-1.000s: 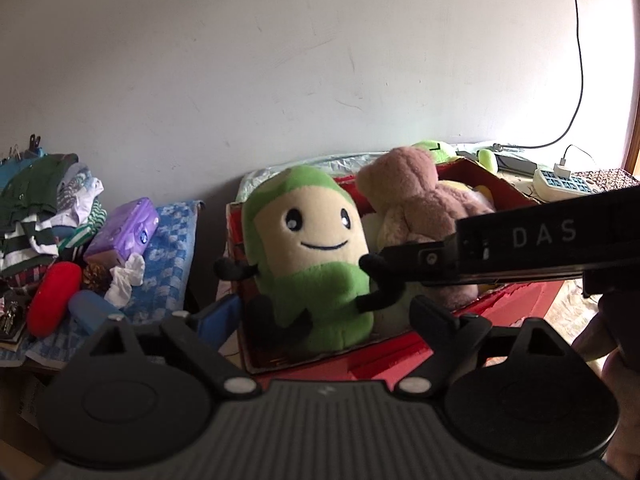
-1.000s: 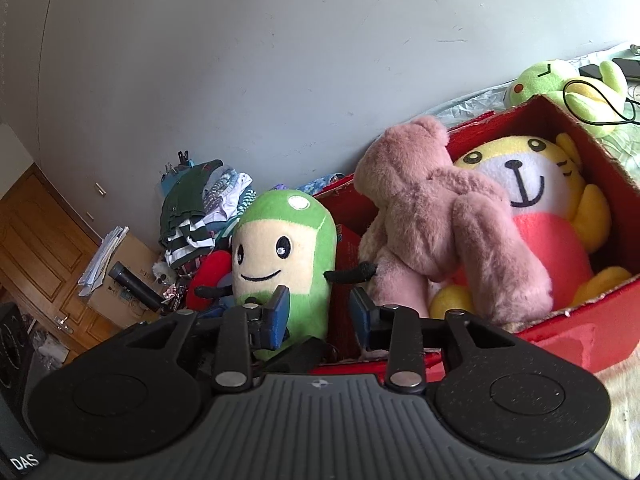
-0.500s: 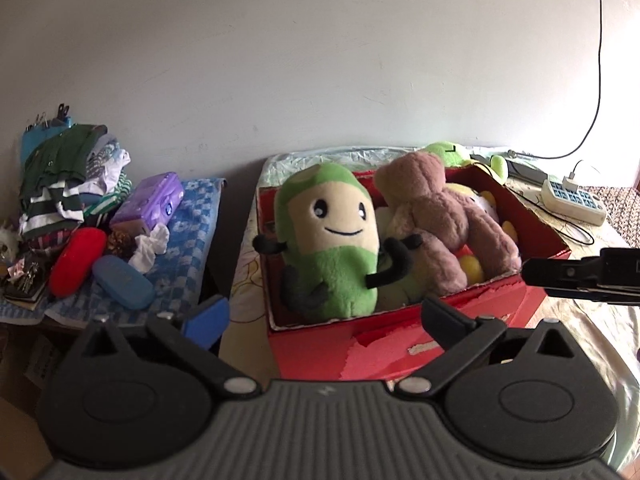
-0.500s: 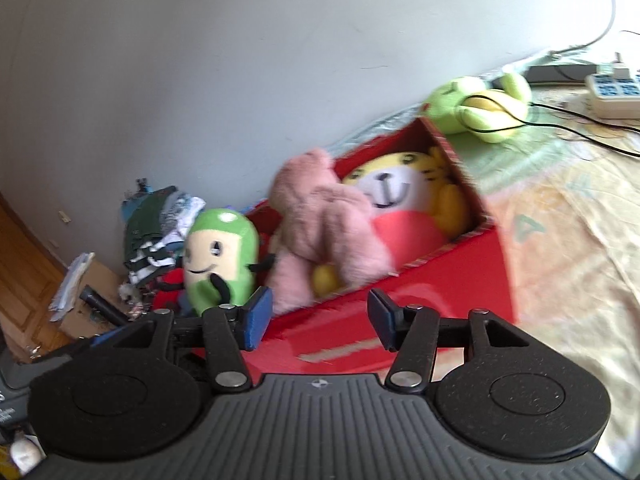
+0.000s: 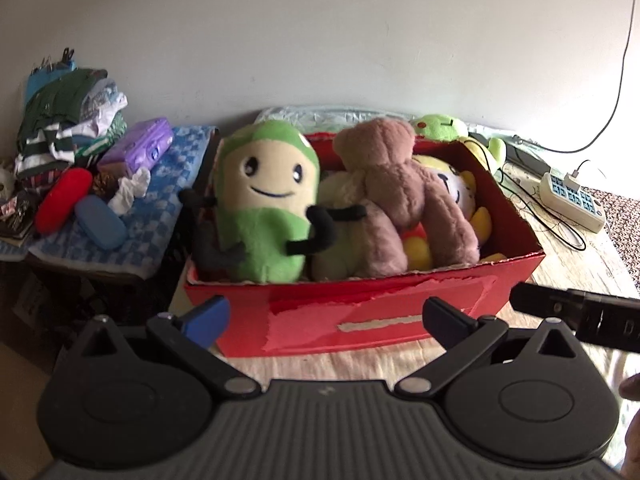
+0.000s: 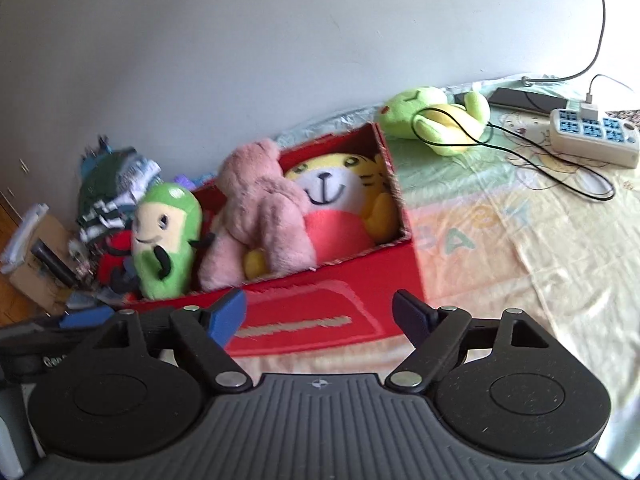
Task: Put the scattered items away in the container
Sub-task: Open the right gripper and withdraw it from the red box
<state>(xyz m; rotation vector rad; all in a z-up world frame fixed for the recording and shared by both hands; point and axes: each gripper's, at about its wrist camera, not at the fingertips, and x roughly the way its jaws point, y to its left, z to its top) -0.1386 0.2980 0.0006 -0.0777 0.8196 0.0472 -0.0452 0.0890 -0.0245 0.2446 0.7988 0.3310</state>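
Both grippers had backed off the red box [image 6: 320,316]. Right gripper [image 6: 320,314] jaws opening, empty; left gripper [image 5: 326,318] wide, empty. Green frog plush [image 6: 436,122] lay beyond the box's far right corner, nearer the right.

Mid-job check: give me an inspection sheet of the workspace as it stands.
Surface: patterned bed sheet.
Job's things: red box holds green bean plush, pink bear and yellow tiger plush; green frog plush lies outside, behind the box.
Clutter: clothes pile, purple case, blue case on a checked cloth.
Grippers: left tongs open, empty; right tongs opening, empty.
Cables: black cable draped over the frog; power strip plugged in.
Surroundings: plain wall.
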